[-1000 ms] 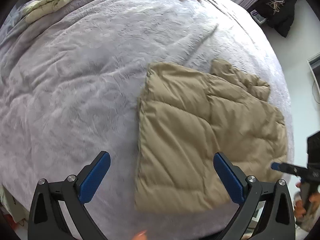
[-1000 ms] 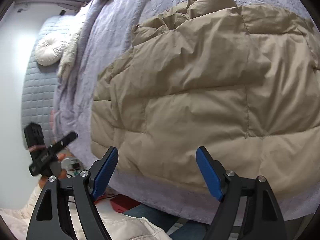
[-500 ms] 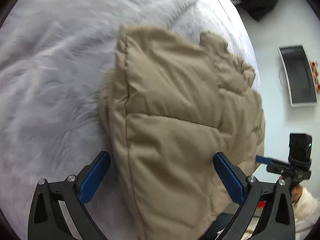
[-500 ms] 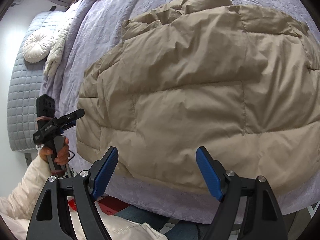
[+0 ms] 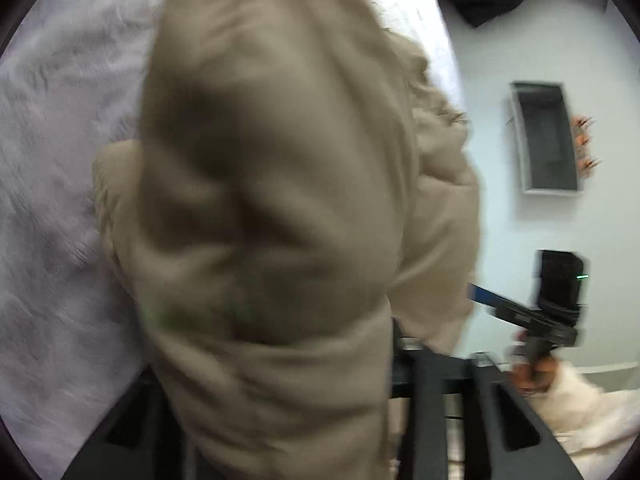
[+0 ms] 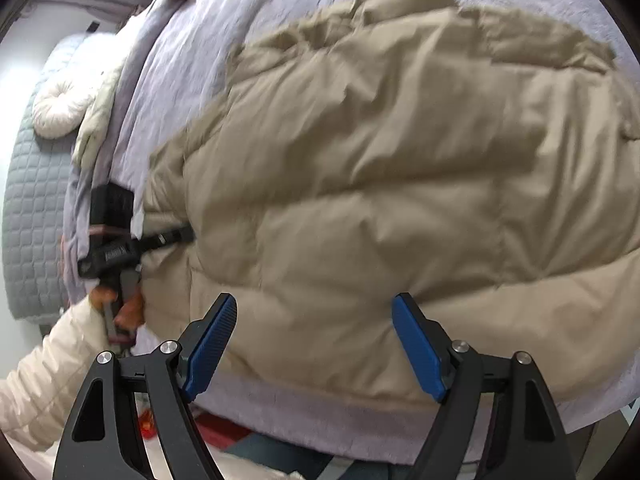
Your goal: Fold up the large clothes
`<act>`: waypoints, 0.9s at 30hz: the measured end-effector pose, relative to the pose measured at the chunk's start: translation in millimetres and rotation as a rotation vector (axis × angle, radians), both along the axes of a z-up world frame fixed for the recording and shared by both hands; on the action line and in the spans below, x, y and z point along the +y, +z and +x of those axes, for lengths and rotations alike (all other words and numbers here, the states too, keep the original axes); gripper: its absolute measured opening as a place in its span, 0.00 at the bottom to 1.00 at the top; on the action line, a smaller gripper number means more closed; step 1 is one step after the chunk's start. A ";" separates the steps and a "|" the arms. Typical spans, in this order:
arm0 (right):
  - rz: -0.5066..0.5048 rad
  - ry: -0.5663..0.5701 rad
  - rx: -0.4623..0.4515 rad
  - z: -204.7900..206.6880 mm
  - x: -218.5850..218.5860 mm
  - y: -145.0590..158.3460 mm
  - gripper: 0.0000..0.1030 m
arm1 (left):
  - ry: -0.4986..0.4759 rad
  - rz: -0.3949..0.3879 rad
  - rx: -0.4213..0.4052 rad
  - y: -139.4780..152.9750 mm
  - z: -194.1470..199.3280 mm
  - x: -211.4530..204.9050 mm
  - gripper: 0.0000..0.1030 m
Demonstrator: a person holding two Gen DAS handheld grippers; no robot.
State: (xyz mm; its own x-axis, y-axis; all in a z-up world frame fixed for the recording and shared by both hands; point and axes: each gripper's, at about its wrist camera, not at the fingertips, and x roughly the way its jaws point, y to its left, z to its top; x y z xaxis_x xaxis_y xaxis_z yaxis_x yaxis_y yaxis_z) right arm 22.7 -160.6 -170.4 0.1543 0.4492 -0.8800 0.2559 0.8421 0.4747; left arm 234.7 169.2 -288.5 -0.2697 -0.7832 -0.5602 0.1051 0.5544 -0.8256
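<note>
Your right gripper [image 6: 312, 344] hangs wide open over the bed's [image 6: 320, 420] near edge; your left gripper [image 6: 176, 236] has bitten into the tan puffer jacket's [image 6: 400, 180] left edge there.

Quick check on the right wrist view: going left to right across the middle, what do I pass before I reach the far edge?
Grey quilted headboard → round white cushion → left gripper reaching into the jacket's edge → tan puffer jacket filling the rest, on the lavender bedspread.
</note>
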 end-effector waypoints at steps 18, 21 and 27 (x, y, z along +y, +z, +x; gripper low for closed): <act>0.085 -0.070 -0.076 34.3 -40.6 -71.7 0.03 | -0.045 -0.011 -0.159 179.6 -67.2 -156.6 0.25; 0.162 -0.115 -0.087 29.0 -48.5 -83.7 0.02 | -0.089 0.048 -0.214 195.8 -84.1 -207.6 0.25; 0.310 -0.203 -0.104 22.1 -67.7 -100.2 0.00 | -0.142 0.204 -0.290 205.8 -106.5 -300.8 0.25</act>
State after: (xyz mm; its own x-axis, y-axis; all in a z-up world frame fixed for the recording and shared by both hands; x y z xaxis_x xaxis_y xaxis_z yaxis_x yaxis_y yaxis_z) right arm 44.8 -228.2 -270.5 0.3482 0.6429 -0.6822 0.3399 0.5917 0.7310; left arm 128.3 -131.6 -82.6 -0.1754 -0.6137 -0.7698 0.4059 0.6673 -0.6245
